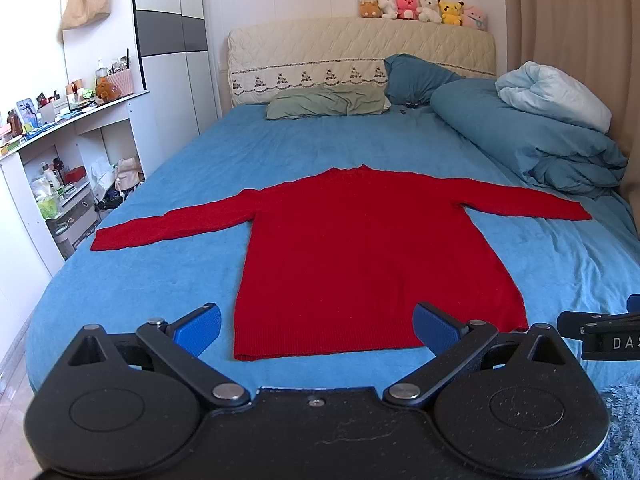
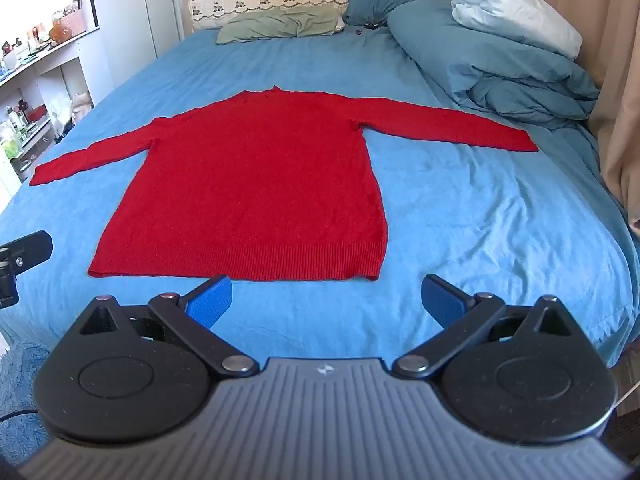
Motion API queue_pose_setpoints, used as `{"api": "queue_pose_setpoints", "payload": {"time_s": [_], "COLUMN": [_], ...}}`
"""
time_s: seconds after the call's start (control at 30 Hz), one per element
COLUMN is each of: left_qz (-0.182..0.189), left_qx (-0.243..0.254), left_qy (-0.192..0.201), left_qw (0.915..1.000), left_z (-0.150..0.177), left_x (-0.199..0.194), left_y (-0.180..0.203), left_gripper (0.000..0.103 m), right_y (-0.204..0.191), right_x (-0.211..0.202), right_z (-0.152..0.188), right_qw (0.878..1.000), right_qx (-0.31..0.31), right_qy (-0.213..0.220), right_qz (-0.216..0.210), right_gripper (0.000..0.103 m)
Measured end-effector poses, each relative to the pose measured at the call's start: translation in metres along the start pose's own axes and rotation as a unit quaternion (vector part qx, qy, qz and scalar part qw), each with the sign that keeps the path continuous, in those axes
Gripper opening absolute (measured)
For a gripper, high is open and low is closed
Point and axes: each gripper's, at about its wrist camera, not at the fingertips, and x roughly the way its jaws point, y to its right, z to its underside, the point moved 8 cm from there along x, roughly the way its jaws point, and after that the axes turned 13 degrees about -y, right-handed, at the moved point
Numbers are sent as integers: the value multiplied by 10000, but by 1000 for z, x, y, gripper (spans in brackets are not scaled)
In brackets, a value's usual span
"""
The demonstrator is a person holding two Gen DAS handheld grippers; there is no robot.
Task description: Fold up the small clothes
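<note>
"DA" (cut off) — right gripper (image 1: 600,334).

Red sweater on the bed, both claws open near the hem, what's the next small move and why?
Probably reach the left claw out to the left sleeve to fold it inward. The red sweater lies flat and unfolded on the blue sheet, sleeves spread, and neither open claw touches it.

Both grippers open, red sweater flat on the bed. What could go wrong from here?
1. The red sweater lies on a soft blue sheet; the right gripper may pinch sheet along with the hem.
2. Sleeves spread wide; the left gripper could drag one crooked.
3. The grippers sit close together and may bump.
</note>
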Motion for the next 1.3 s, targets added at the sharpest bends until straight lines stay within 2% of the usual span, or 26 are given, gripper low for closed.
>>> {"api": "queue_pose_setpoints", "payload": {"time_s": [1.3], "left_qz": [-41], "left_qx": [-79], "left_qy": [97], "left_qw": [9999], "left_z": [2], "left_x": [-2], "left_y": [-3], "left_gripper": [103], "right_y": [-4], "right_x": [-4], "right_z": [-1], "right_qw": [10000], "right_qx": [-33], "right_qy": [23], "right_qz": [-13], "right_gripper": [103]}}
